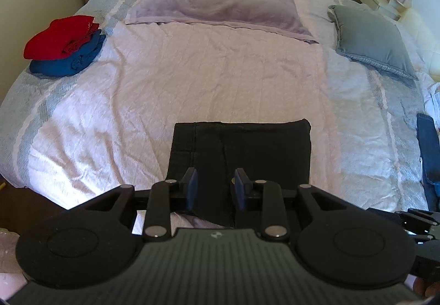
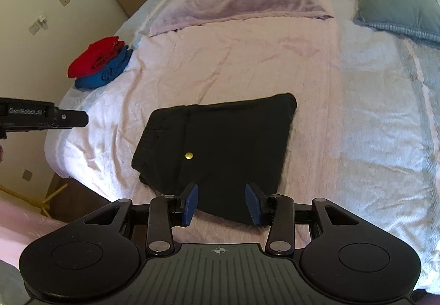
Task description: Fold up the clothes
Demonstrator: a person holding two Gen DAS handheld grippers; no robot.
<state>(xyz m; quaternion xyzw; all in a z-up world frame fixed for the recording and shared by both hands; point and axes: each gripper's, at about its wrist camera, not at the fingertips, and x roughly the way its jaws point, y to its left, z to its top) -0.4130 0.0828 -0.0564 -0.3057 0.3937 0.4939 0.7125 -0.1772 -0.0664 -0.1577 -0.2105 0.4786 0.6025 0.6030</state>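
bed: pink-white cover point(image 2: 247, 62), wrinkled
black garment point(image 2: 220, 145): folded, 6 o'clock
red/blue stack point(image 2: 99, 64): 10 o'clock
left hand-held gripper point(image 1: 215, 188): parted, empty
right hand-held gripper point(image 2: 221, 204): wide apart, empty

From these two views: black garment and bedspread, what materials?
Black garment: looks like heavy matte woven cloth, maybe denim; a brass-coloured metal button and stitched seams show. Bedspread: thin, crinkled fabric with a slight sheen, probably cotton.
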